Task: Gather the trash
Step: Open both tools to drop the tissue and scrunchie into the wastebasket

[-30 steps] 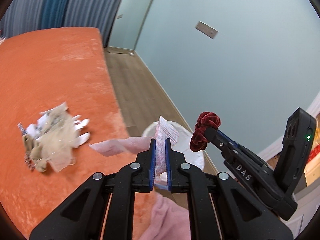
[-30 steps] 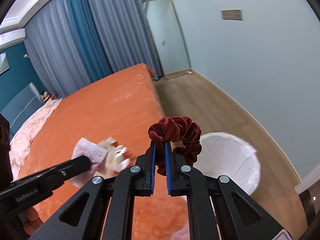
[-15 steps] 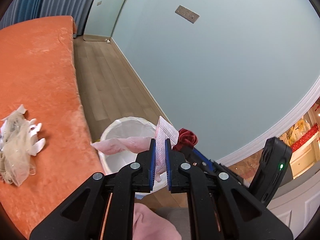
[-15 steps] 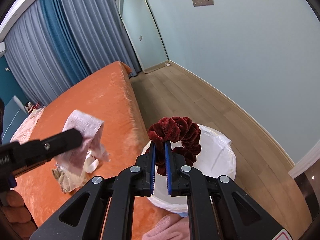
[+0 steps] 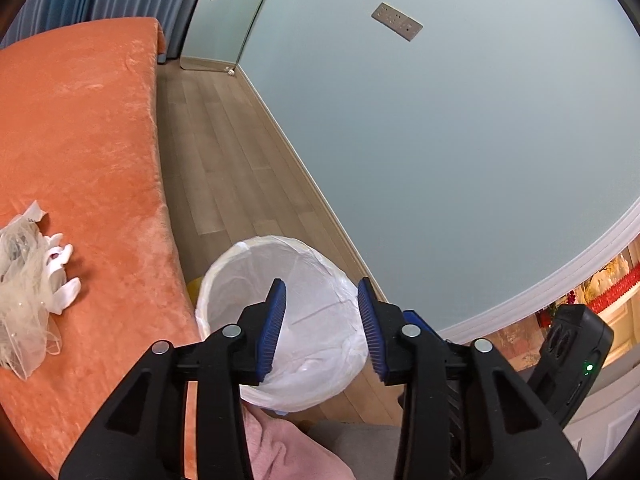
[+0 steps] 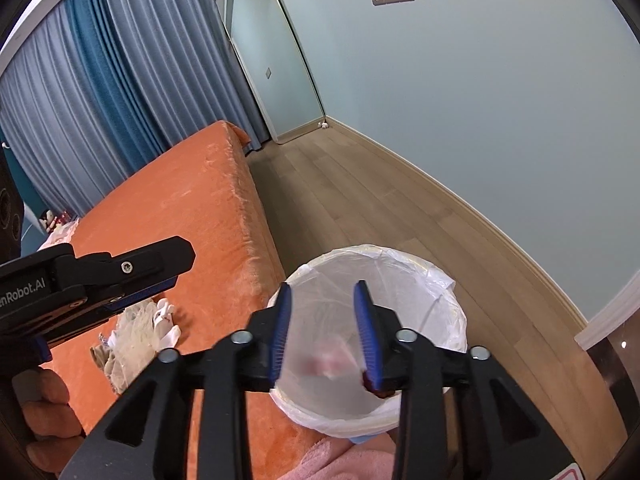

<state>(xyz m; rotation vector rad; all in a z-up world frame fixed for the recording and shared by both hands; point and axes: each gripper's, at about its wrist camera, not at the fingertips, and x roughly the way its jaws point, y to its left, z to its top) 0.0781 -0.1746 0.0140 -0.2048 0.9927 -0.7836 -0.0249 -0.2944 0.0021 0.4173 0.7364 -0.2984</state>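
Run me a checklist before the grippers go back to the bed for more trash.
1. Left gripper empty, jaws opening: ok.
2. Right gripper empty: not ok; jaws opening, but a dark red scrap clings by one pad.
3. Dropped piece inside the bin: ok, a blurred pink piece shows within the liner.
4. Trash left on the bed: not ok, a pile remains.
5. Bin upright beside the bed: ok.
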